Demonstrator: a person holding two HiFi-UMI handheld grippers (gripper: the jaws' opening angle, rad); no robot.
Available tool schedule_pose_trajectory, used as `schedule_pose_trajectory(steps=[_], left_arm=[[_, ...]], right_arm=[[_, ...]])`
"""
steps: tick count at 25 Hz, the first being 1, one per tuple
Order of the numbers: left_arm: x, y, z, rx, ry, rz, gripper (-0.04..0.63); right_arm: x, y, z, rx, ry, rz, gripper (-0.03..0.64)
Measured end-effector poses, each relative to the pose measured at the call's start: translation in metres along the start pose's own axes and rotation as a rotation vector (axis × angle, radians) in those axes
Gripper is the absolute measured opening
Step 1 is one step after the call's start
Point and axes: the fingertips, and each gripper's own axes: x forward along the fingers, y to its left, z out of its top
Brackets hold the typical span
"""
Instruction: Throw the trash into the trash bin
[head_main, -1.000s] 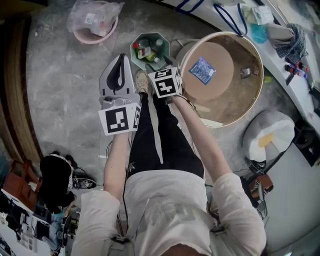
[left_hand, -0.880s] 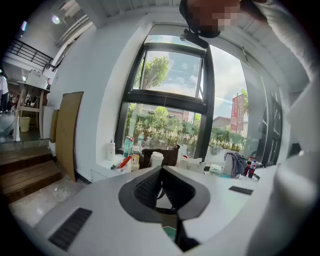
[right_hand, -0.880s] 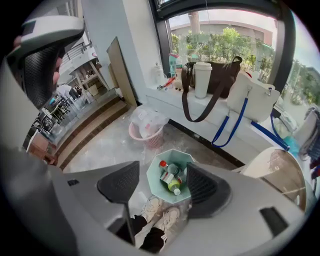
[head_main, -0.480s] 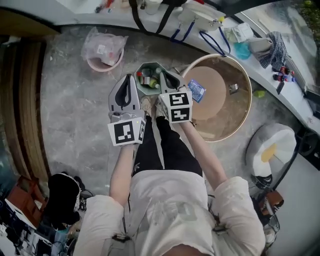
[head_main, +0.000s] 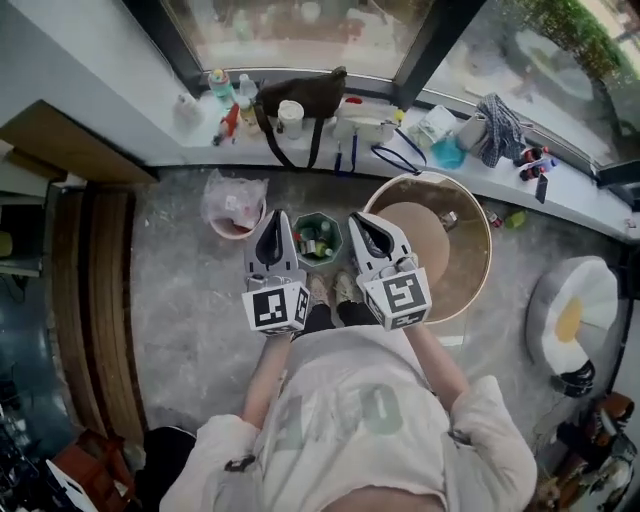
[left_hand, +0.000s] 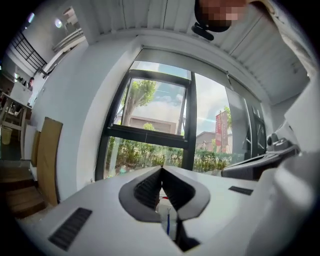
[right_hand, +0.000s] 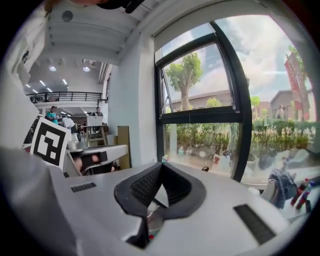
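**Partner:** Status, left to right?

**Me:** Standing at the window wall, looking down. Far left on the floor is a pink basin (head_main: 240, 232) under a clear bag (head_main: 232, 195), no business of mine. The left tongs (left_hand: 161, 169) are held level, jaws together, tips meeting. Something pale with a blue streak shows through the gap behind the pads. It's probably clutter on the window sill (head_main: 130, 100) beyond, but the view is too poor to swear to it.

**Partner:** And the bin?

**Me:** The green trash bin (head_main: 322, 214) is on the floor, between the two tongs as I look down. The trash (head_main: 318, 242) lies inside it, a heap of mixed bits. The right tongs (right_hand: 161, 165) tip slightly downward, jaws closed tip to tip with nothing clamped. Right of them, beside the bin, is a round wooden tray (head_main: 468, 265).

**Partner:** So what's the step?

**Me:** My read is that both tongs are empty and raised. Either the drop is done or it's time to hunt for strays. To do it well:
- Scan the floor and the tray before bending.
- Open the jaws on the way down, not at the piece.
- Pinch with the ribbed middle of the pads.
- Carry the piece over the bin's mouth and let go low, so nothing bounces off the rim or lands in the basin.
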Motion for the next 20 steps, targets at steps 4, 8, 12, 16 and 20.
schedule_pose_trajectory(steps=[4, 8, 12, 16, 20], left_arm=[[0.007, -0.019, 0.029, 0.032, -0.044, -0.061, 0.011], [0.019, -0.043, 0.039, 0.065, -0.065, -0.133, 0.011], [0.026, -0.065, 0.038, 0.052, -0.058, -0.189, 0.011], [0.035, -0.082, 0.036, 0.057, -0.036, -0.223, 0.011], [0.039, -0.09, 0.033, 0.041, -0.025, -0.257, 0.011]], right_arm=[[-0.033, -0.016, 0.021, 0.026, -0.064, -0.087, 0.012], [-0.044, -0.034, 0.028, 0.069, -0.111, -0.153, 0.013], [-0.05, -0.048, 0.031, 0.076, -0.121, -0.184, 0.012], [-0.056, -0.06, 0.032, 0.101, -0.127, -0.21, 0.013], [-0.061, -0.065, 0.028, 0.108, -0.124, -0.231, 0.013]])
